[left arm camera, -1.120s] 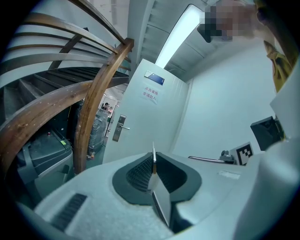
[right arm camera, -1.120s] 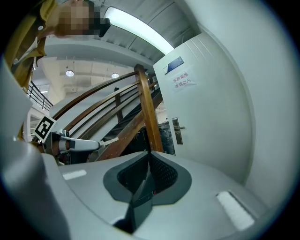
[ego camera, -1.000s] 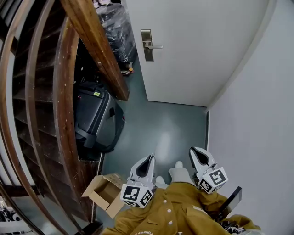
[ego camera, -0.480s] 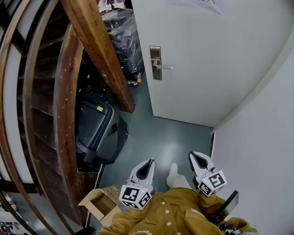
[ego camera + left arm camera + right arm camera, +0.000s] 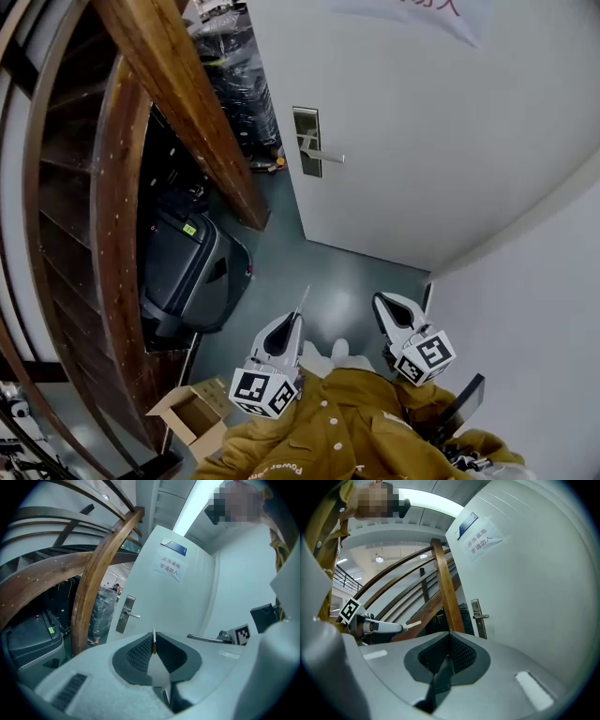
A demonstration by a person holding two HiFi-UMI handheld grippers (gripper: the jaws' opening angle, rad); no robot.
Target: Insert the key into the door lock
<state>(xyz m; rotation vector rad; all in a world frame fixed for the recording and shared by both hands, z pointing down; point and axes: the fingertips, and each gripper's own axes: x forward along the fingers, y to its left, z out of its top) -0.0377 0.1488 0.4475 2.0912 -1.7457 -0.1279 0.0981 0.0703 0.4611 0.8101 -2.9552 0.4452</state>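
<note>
The left gripper [image 5: 296, 322] is clenched on the key [image 5: 153, 638], whose thin blade juts past the pads toward the door lock [image 5: 307, 142], well apart on the white door [image 5: 422, 122]. The right gripper [image 5: 382, 302] is clenched on nothing. The narrow pinch may let the blade pivot or slip if it strikes the plate or lever handle [image 5: 326, 156] instead of the keyhole.

Open strip of grey floor [image 5: 328, 281] runs ahead to white door [image 5: 422, 141]. Lock plate [image 5: 306, 141] sits near door's left edge, open to straight approach; lever handle [image 5: 328, 157] juts off it to right. Left side crowded: slanting wooden stair beam [image 5: 187, 103] comes down near door edge, dark suitcase [image 5: 183, 267] under it, plastic-wrapped bundle [image 5: 230, 84] behind, cardboard box [image 5: 192, 412] low down. Right side: bare wall [image 5: 534, 309] close by.
</note>
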